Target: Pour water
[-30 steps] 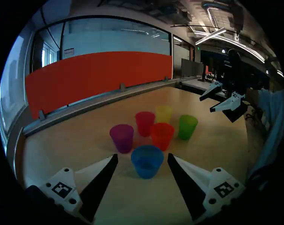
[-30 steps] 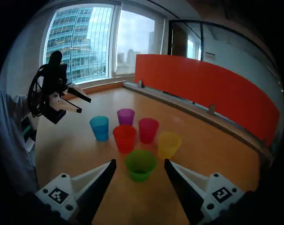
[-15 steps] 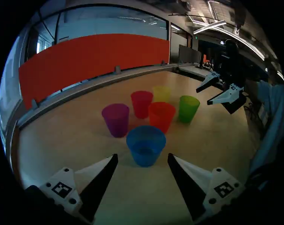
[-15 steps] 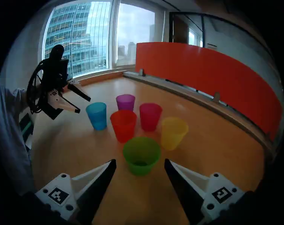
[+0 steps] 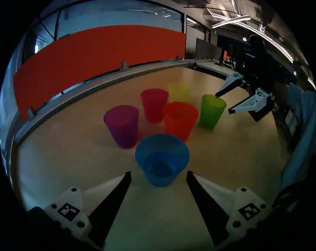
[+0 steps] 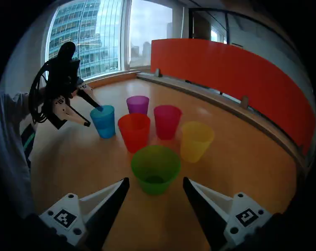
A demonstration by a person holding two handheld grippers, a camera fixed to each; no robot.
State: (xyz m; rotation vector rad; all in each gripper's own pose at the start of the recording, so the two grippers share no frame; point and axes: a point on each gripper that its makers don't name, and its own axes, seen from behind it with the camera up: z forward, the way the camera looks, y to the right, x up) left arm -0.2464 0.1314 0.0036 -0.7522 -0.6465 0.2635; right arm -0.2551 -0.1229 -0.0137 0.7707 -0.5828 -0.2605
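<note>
Open-plan office on a high floor
A long pale wooden table (image 6: 250,180) backed by an orange-red divider panel (image 6: 250,79), tall windows (image 6: 137,33) facing glass towers (image 6: 82,37), strip ceiling lights (image 5: 235,20), glass partition walls (image 5: 116,14).

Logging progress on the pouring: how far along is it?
Nothing looks done yet. In hand: the left gripper is open, facing the upright blue cup; the right gripper is open, facing the upright green cup. Neither cup is gripped. Closing the fingers, lifting and pouring remain.
</note>
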